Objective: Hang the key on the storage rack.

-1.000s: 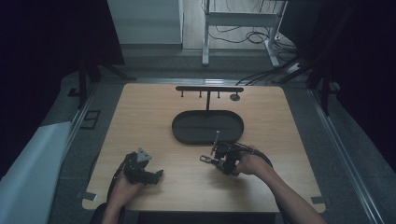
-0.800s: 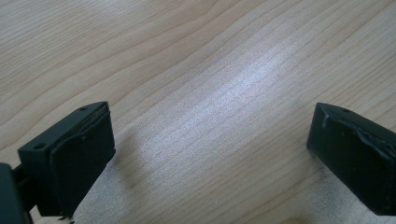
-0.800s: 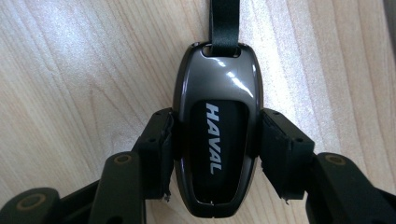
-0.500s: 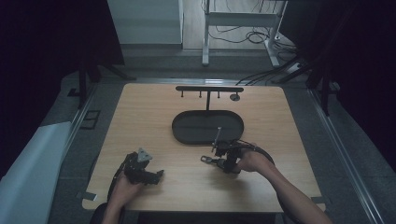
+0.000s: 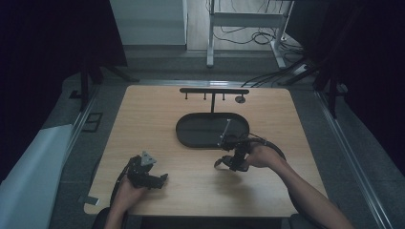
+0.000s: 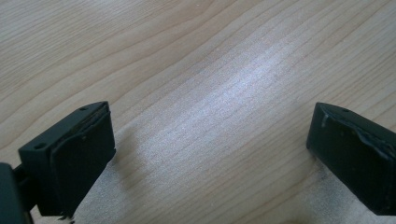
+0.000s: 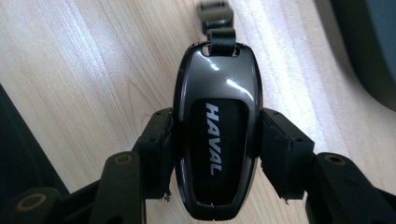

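- Right gripper view: the right gripper (image 7: 215, 154) has its jaws clamped on the key fob (image 7: 217, 126) across its width; long axis runs along the jaws, strap end outward
- Fob held just above the table (image 5: 157, 119), beside the black tray (image 5: 191, 131); the left gripper (image 6: 205, 154), jaws apart and empty, is well apart

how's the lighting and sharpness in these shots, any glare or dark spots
High view: dim, with the surroundings nearly black and only the wooden table moderately lit. Left gripper view: a pale sheen runs across the wood grain, and the open jaws look soft at the edges. Right gripper view: bright and sharp, with small white highlights on the glossy car key clamped in the right hand-held gripper.
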